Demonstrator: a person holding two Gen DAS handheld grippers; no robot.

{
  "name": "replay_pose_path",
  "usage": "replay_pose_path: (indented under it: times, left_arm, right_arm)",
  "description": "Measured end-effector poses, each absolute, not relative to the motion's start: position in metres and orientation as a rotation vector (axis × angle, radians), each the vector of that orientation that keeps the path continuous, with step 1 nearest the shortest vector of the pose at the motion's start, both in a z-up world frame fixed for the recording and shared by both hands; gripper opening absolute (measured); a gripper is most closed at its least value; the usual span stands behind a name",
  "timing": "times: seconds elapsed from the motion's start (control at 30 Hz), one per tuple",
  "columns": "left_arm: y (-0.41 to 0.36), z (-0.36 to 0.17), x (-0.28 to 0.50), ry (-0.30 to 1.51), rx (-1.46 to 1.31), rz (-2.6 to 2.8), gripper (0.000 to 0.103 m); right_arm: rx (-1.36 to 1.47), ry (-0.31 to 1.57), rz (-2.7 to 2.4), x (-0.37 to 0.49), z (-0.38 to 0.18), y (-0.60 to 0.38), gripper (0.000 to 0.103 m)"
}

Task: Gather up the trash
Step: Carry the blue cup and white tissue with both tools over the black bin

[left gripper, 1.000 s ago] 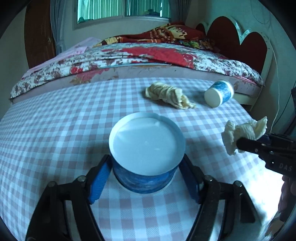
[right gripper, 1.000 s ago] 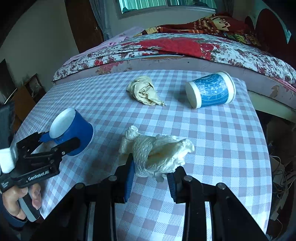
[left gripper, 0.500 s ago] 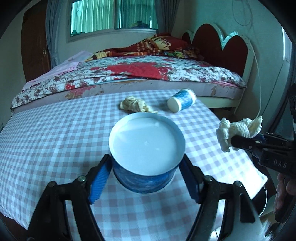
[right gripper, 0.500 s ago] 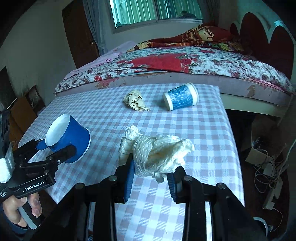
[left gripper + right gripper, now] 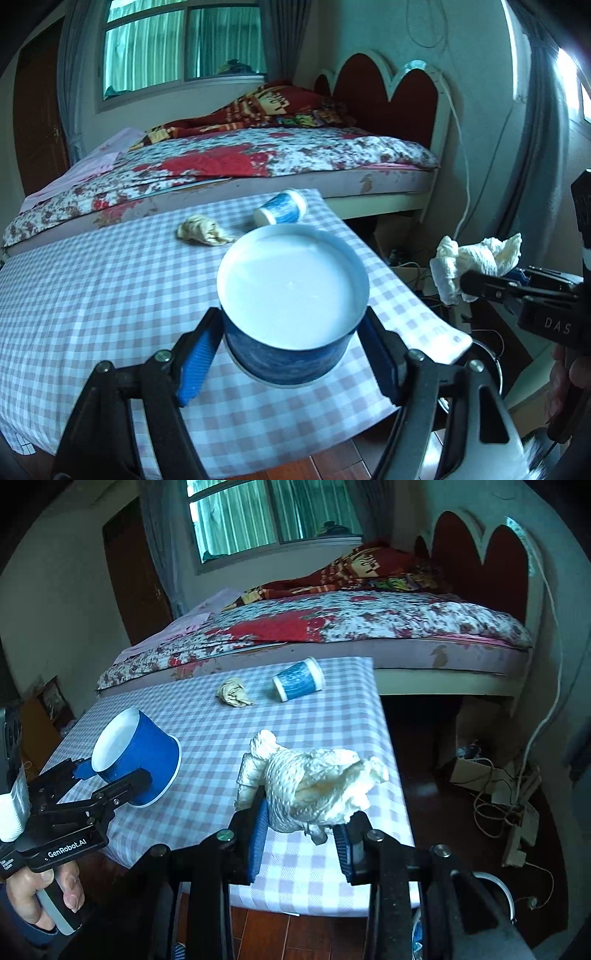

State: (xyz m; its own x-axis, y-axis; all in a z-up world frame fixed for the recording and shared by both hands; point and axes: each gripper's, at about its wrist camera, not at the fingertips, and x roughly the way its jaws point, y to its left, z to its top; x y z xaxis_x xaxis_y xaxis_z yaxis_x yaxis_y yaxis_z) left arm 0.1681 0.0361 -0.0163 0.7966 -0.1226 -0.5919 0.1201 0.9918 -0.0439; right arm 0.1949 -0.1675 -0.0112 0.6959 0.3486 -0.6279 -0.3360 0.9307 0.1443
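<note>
Blue paper cup [image 5: 291, 314] clamped in left gripper [image 5: 291, 354], base hidden; right gripper [image 5: 299, 834] pinches crumpled tissue [image 5: 314, 786], both above checkered table [image 5: 92, 295].

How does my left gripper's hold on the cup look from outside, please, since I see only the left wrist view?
Observer: In the right wrist view the left gripper clamps the cup across its blue wall, one finger on each side, with the cup tipped and its white mouth facing up and left.
Operator: Thank you. Is the tissue held by both pads of the right gripper?
Observer: Yes. The right gripper has the tissue pinched between both blue pads, and most of the wad bulges out above them.
</note>
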Motion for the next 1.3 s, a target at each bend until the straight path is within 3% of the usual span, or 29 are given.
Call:
replay_pose_path:
  times: [0.8,1.3]
  left_arm:
    - [-0.131,-0.034,0.141,0.662,0.097,-0.465,0.074]
    - [-0.228,-0.1,0.139,0.832,0.151,-0.643,0.074]
  right_arm:
    - [0.112,0.713,0.107,0.115,-0.023,-0.325,0.034]
    - [0.144,0.867,0.038,0.088,-0.095,-0.423,0.034]
